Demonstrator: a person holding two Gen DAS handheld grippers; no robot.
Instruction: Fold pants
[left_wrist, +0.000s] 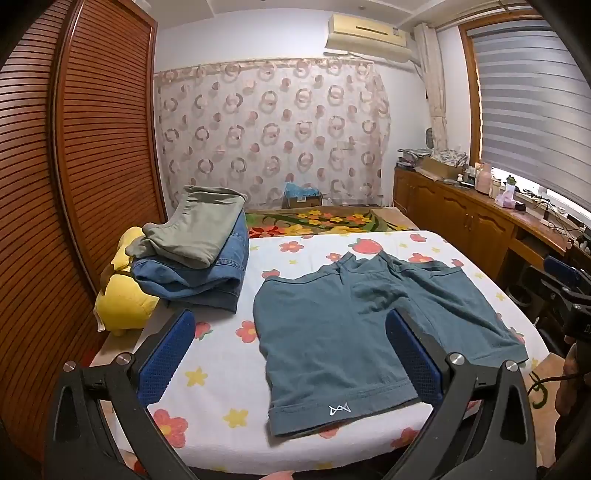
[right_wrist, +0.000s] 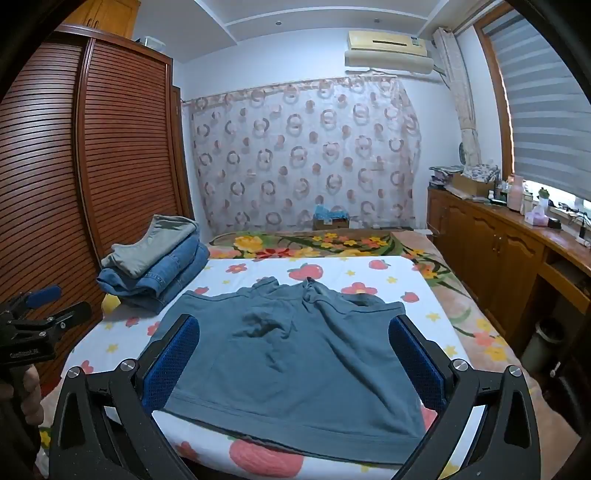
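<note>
Teal short pants (left_wrist: 343, 332) lie spread flat on the flower-print sheet (left_wrist: 221, 354), waistband far, leg hems near me. A small white logo sits on the near left hem. My left gripper (left_wrist: 290, 325) is open and empty, above the near left leg. The pants also show in the right wrist view (right_wrist: 295, 354). My right gripper (right_wrist: 293, 328) is open and empty, above the near right leg hem. The left gripper shows at the left edge of the right wrist view (right_wrist: 44, 306).
A stack of folded clothes, grey-green on blue denim (left_wrist: 199, 251), lies at the sheet's far left beside a yellow item (left_wrist: 122, 291). A brown slatted wardrobe (left_wrist: 55, 166) stands left. A wooden cabinet (right_wrist: 498, 251) runs along the right.
</note>
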